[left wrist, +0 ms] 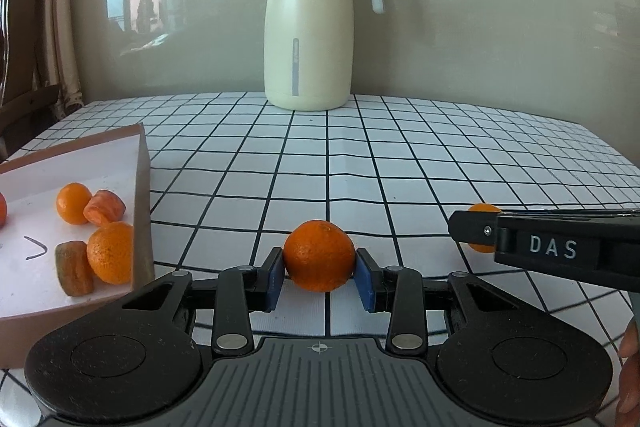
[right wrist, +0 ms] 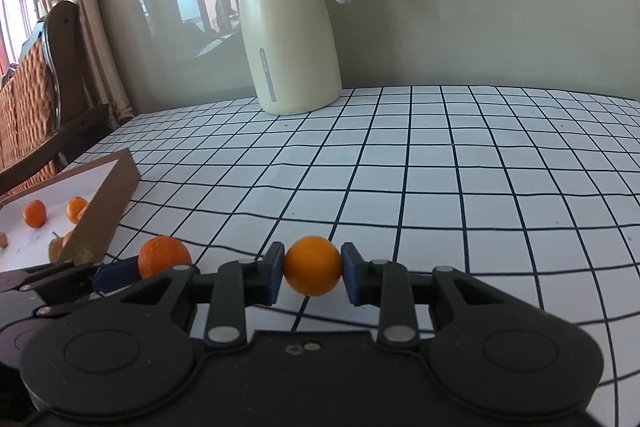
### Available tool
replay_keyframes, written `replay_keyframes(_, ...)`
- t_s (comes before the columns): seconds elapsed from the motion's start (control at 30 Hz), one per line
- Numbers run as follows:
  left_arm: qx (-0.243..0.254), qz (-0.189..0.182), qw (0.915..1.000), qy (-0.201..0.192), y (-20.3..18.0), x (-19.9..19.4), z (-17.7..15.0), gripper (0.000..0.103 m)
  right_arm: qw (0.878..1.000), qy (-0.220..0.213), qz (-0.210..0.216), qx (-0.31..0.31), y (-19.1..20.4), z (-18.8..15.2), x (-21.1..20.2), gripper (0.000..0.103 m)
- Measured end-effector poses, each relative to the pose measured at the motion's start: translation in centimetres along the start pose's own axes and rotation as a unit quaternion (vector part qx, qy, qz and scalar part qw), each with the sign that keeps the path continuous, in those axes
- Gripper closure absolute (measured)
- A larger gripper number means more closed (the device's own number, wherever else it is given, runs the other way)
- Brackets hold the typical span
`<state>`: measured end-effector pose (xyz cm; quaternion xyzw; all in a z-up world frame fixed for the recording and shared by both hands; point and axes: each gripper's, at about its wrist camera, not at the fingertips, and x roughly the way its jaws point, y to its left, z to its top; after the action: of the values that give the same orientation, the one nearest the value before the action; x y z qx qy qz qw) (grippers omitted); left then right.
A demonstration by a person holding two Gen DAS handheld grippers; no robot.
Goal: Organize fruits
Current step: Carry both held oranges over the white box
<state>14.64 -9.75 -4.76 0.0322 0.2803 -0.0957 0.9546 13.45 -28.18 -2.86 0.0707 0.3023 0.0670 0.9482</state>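
My left gripper point(left wrist: 319, 277) is shut on a dimpled orange point(left wrist: 319, 255), its blue pads point(left wrist: 366, 281) pressing both sides just above the checked tablecloth. My right gripper point(right wrist: 312, 273) is shut on a smaller, smooth orange point(right wrist: 312, 265), lifted slightly off the cloth. In the left wrist view the right gripper point(left wrist: 472, 227) comes in from the right with that small orange point(left wrist: 482, 227) partly hidden behind it. The right wrist view shows the left gripper's orange point(right wrist: 163, 259) at the lower left. A shallow cardboard box point(left wrist: 140, 203) at the left holds several oranges point(left wrist: 110, 253) and fruit pieces point(left wrist: 105, 207).
A cream jug with a grey lid point(left wrist: 308, 23) stands at the back of the table against the wall. A wooden chair point(right wrist: 44, 99) and curtains are beyond the table's left edge. A person's fingers point(left wrist: 630, 379) show at the right edge of the left wrist view.
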Motion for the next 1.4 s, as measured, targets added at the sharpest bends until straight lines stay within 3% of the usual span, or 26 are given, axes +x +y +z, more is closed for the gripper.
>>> replay_keyframes(0.9, 0.028, -0.023, 0.9992, -0.017, 1.0, -6.6, -1.7, 0.065, 0.999, -0.01, 0.043, -0.024, 2.7, -1.1, -4.2, 0.081)
replay_keyframes(1.4, 0.008, 0.01, 0.9997, -0.022, 4.8, -10.2, -3.3, 0.065, 0.992, 0.001, 0.107, -0.059, 8.2, -1.5, -3.6, 0.081)
